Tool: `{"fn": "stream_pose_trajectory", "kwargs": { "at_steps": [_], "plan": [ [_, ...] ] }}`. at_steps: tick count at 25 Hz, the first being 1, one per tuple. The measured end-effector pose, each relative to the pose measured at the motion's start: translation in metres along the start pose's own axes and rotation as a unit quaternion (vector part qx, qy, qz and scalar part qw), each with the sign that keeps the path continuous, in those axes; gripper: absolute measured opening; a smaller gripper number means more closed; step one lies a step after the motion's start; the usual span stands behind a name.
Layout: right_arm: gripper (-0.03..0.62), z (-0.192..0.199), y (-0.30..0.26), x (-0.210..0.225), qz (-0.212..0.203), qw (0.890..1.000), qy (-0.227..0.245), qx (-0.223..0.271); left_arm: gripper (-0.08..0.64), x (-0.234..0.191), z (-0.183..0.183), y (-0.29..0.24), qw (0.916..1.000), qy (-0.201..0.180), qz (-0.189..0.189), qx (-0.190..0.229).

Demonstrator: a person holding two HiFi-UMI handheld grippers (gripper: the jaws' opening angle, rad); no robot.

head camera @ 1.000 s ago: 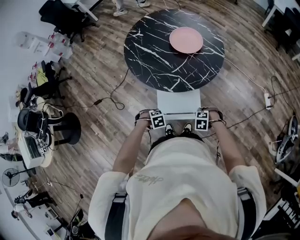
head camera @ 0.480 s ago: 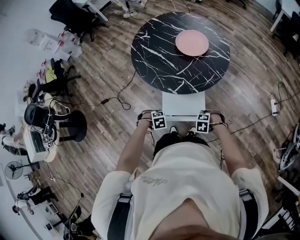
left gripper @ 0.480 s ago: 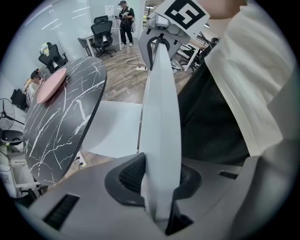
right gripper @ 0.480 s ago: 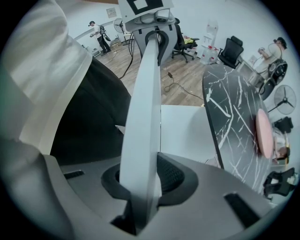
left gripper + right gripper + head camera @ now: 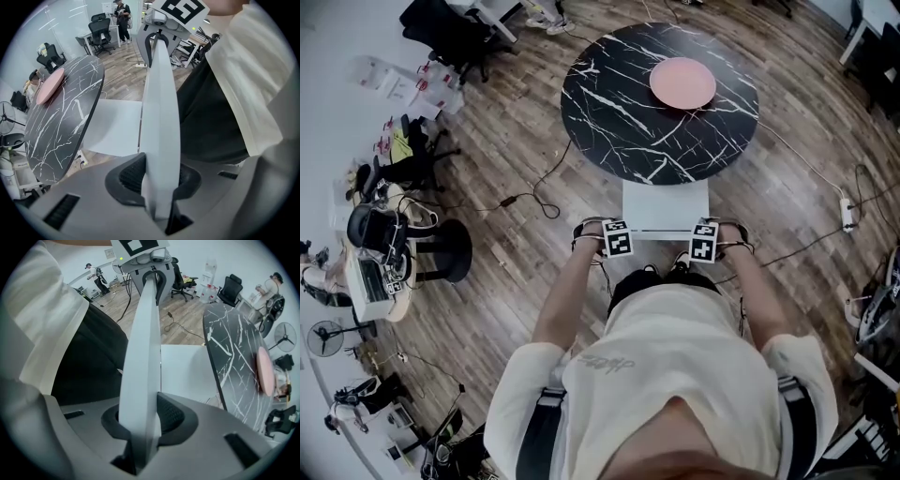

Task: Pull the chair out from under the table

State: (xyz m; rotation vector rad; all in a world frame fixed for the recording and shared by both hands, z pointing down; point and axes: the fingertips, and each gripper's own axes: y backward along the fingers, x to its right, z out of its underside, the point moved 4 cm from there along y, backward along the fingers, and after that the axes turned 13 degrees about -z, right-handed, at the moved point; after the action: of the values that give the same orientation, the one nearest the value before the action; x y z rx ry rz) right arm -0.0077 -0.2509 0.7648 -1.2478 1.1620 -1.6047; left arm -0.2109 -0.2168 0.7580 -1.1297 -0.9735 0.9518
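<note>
1. Clamping the chair (image 5: 159, 108) by the top edge of its back, the left gripper (image 5: 158, 180) presses on both faces of the panel. Its jaws have just been closing.
2. The right gripper (image 5: 140, 423) grips the same edge further right, jaws tight on the panel.
3. Beyond both grippers lies the chair's seat. Its far edge is just under the table (image 5: 619, 122) rim and the rest is out over the floor (image 5: 516, 159).
4. A plate (image 5: 682, 82) sits on the table's far right part.
5. The person (image 5: 675, 375) stands just behind the chair back.

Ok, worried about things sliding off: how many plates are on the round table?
1: a pink plate on the black marbled table, far right. Whole tabletop visible, none hidden.
</note>
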Motion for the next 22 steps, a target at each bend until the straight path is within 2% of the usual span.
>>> {"fn": "stream_pose_trajectory", "kwargs": {
  "at_steps": [6,22],
  "plan": [
    [0.091,-0.001,-0.005,-0.014,-0.002,1.0,-0.008,0.0,0.098,0.014,0.002,0.001,0.9998,-0.015,0.009,-0.005],
    [0.092,-0.004,-0.02,-0.071,-0.015,0.999,-0.034,0.006,0.098,0.067,0.011,0.01,0.9998,-0.014,0.015,0.008]
  ]
}}
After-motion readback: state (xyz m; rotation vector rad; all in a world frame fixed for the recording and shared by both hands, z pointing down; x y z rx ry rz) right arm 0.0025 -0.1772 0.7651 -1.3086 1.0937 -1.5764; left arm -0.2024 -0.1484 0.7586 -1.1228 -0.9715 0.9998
